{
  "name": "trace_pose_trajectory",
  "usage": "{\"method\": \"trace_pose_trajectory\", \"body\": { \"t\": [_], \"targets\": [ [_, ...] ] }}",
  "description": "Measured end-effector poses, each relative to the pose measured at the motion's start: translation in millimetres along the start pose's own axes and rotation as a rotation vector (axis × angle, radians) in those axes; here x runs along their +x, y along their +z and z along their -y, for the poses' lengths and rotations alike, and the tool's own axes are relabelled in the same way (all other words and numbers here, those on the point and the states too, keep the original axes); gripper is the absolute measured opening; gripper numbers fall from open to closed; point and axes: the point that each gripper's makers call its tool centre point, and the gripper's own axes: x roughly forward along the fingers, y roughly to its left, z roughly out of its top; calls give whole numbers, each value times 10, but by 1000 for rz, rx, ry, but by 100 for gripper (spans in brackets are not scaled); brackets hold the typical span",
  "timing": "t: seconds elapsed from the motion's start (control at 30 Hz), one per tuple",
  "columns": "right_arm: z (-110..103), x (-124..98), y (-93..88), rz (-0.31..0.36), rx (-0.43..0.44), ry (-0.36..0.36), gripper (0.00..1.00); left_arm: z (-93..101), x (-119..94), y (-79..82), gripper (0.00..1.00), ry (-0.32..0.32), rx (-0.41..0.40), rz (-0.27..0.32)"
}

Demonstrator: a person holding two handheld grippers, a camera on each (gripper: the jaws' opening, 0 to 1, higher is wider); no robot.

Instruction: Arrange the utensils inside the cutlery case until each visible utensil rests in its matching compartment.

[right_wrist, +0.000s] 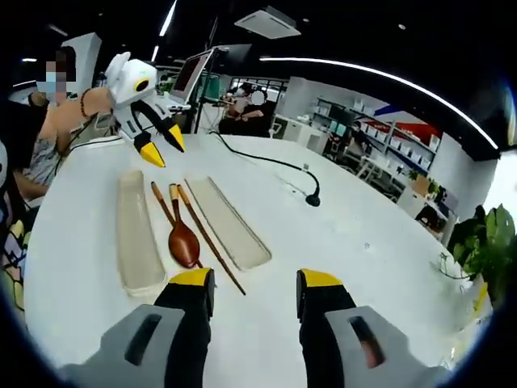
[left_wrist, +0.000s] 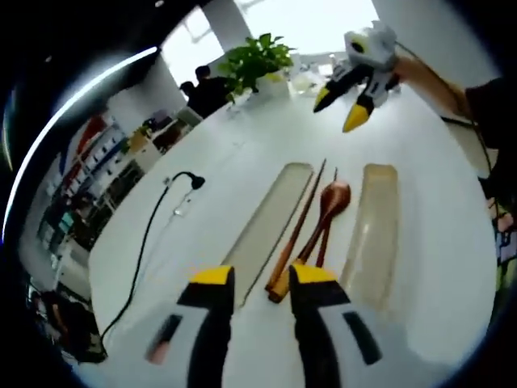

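On the white worktop point(left_wrist: 202, 170) two long shallow case halves lie side by side, and between them, on the bare surface, rest a wooden spoon point(left_wrist: 327, 212) and a pair of wooden chopsticks point(left_wrist: 297, 234). In the left gripper view the left tray point(left_wrist: 271, 222) is empty and the right tray point(left_wrist: 373, 234) also looks empty, so I judge that the utensils were laid in the gap to be easy to reach, and none is yet in its compartment. The left tool point(left_wrist: 262, 279) is held low and close to the near ends of the utensils, its two yellow-tipped jaws standing apart with nothing between them; the chopstick ends lie just ahead of the gap, which suggests a first pick there. In the right gripper view the right tool point(right_wrist: 257, 283) comes from the opposite end of the set, also with jaws apart and empty, and it hangs above the worktop a little right of the spoon point(right_wrist: 183, 242) and chopsticks point(right_wrist: 212, 238). The person's hand and forearm behind each tool reach in from opposite sides. A black cable point(right_wrist: 271, 162) lies well apart from the trays point(right_wrist: 137, 234), and a green plant point(left_wrist: 258, 56) stands far away at the edge.
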Motion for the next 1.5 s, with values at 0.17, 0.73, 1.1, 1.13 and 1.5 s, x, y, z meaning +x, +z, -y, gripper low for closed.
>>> {"method": "trace_pose_trajectory", "body": {
  "t": [0.17,0.73,1.1,1.13,1.5],
  "targets": [
    [-55,105,-31,-55,-37,38,36,-47,121,-29,27,-15,17,-41],
    [-173,324,-288,-235,-104,124,26,-19,278,-132,21,-126,167,-202],
    [-168,377,-317,-375,-199,240,19,31,361,-193,20,-218,253,-319],
    [-170,389,-305,-380,-200,245,19,35,373,-184,20,-220,254,-320],
    [-228,461,-333,-480,-203,335,12,96,481,-63,16,-288,221,-321]
  ]
}}
